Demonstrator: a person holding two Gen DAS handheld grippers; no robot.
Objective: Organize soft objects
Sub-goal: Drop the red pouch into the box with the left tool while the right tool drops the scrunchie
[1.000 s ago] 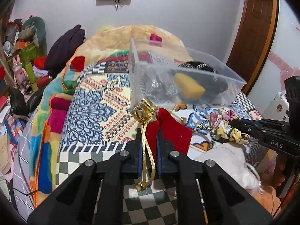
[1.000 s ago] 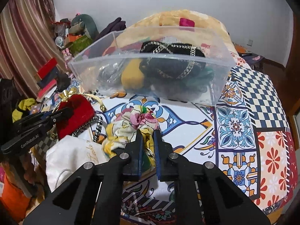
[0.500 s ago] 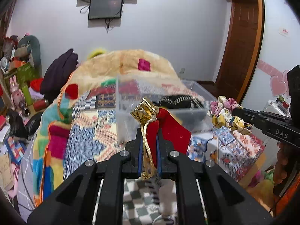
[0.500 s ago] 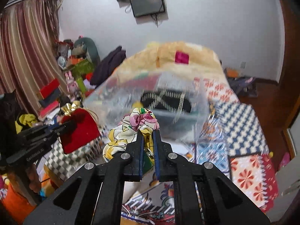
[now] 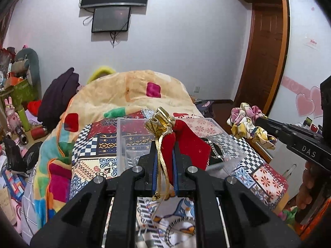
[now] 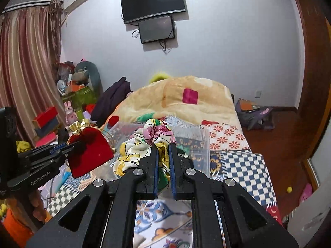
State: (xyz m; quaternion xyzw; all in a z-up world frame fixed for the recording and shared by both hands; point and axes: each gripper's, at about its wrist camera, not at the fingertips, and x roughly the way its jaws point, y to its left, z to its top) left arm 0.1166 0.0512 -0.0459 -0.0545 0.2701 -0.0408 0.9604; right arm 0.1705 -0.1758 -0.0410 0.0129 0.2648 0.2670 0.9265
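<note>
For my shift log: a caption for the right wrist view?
Right gripper lifts scrunchie over bin; left gripper holds red pouch alongside.

Home bedroom: bed with patchwork quilt [image 6: 244, 161] just ahead of the tongs, wall-mounted TV [image 6: 153, 0] beyond, curtains [image 6: 26, 66] far left, wooden door [image 5: 264, 62] right, cluttered toys [image 5: 12, 111] left.

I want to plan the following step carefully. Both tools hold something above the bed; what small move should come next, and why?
Probably carry both forward and lower them over the clear plastic bin. The left tool is shut on the red velvet pouch and the right tool is shut on the floral scrunchie. Both hang in the air short of the bin, which already holds a black item.
</note>
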